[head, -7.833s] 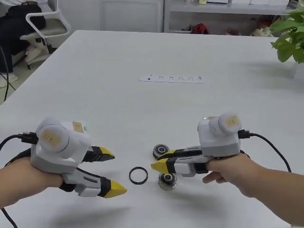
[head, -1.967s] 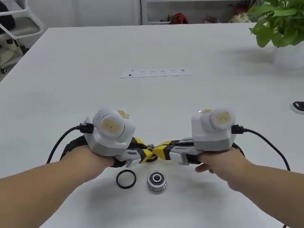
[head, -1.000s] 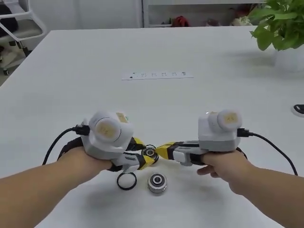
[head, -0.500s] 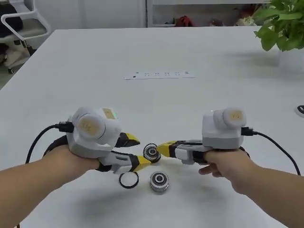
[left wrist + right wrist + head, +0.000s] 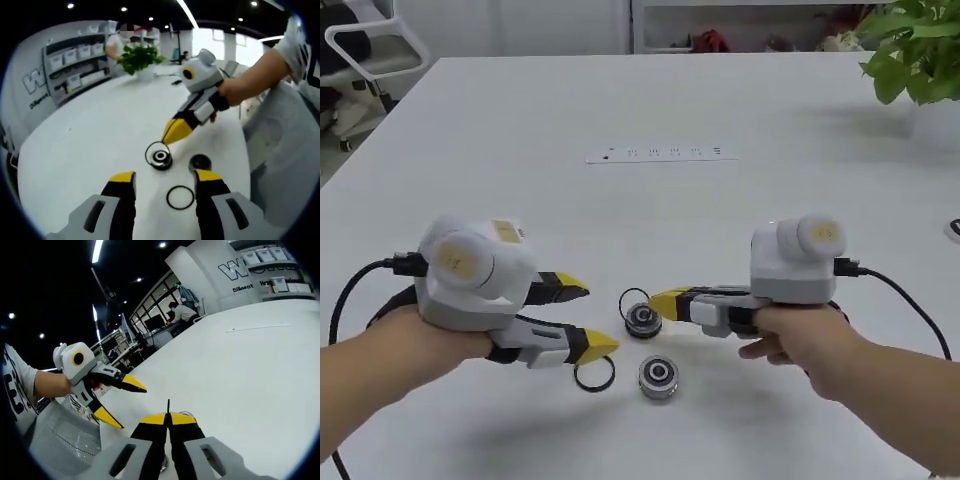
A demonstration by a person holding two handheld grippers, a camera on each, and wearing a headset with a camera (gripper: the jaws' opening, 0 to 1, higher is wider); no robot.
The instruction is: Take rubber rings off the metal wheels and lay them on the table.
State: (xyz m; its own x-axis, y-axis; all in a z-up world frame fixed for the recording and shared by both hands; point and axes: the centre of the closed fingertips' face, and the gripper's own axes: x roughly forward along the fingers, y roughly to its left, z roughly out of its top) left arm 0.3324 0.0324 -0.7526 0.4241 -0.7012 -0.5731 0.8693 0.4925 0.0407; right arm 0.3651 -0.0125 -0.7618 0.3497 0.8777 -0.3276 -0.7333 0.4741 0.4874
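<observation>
My right gripper [image 5: 656, 301] is shut on a thin black rubber ring [image 5: 631, 298]. The ring still loops round a metal wheel [image 5: 641, 319] just below the tips. In the right gripper view the ring [image 5: 168, 406] stands edge-on between the closed jaws of my right gripper [image 5: 169, 416]. My left gripper [image 5: 588, 318] hangs open to the left of that wheel, holding nothing. A second wheel [image 5: 658, 373] and a loose ring [image 5: 594, 374] lie on the white table nearer me. The left gripper view shows the held ring [image 5: 156, 151], the second wheel [image 5: 201, 161] and the loose ring [image 5: 180, 197].
A white power strip [image 5: 660, 153] lies mid-table. A potted plant [image 5: 920, 50] stands at the far right corner, and an office chair [image 5: 370, 45] is beyond the far left edge. Cables trail from both grippers towards me.
My left gripper has let go of the wheel, opened, and pulled back to the left. The right gripper stays shut on the ring, which has come partly off the wheel.
</observation>
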